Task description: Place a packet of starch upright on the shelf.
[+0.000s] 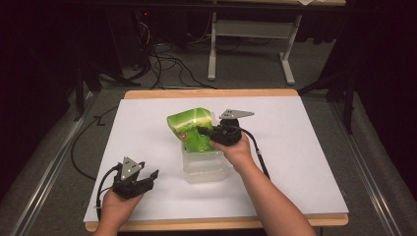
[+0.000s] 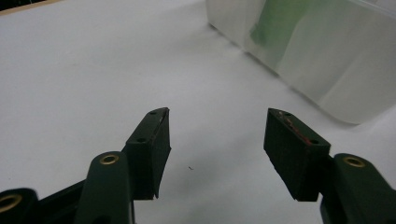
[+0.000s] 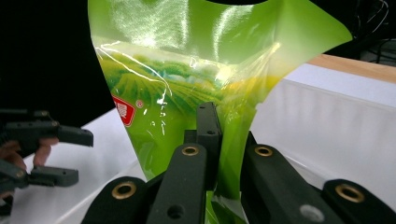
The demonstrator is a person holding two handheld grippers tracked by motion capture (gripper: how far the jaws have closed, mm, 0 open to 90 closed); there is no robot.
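A shiny green foil bag with a field picture and a red mark stands tilted in a clear plastic tub at the table's middle. My right gripper is shut on the bag's right edge; in the right gripper view its jaws pinch the green foil between them. My left gripper rests near the front left of the white tabletop, open, with nothing between its fingertips. In the left gripper view the tub lies ahead to the right, with green showing through its wall.
The white sheet covers a wooden table whose front edge is near me. Beyond the far edge stand a white table frame and loose cables on the floor. The other hand's gripper appears at the left of the right gripper view.
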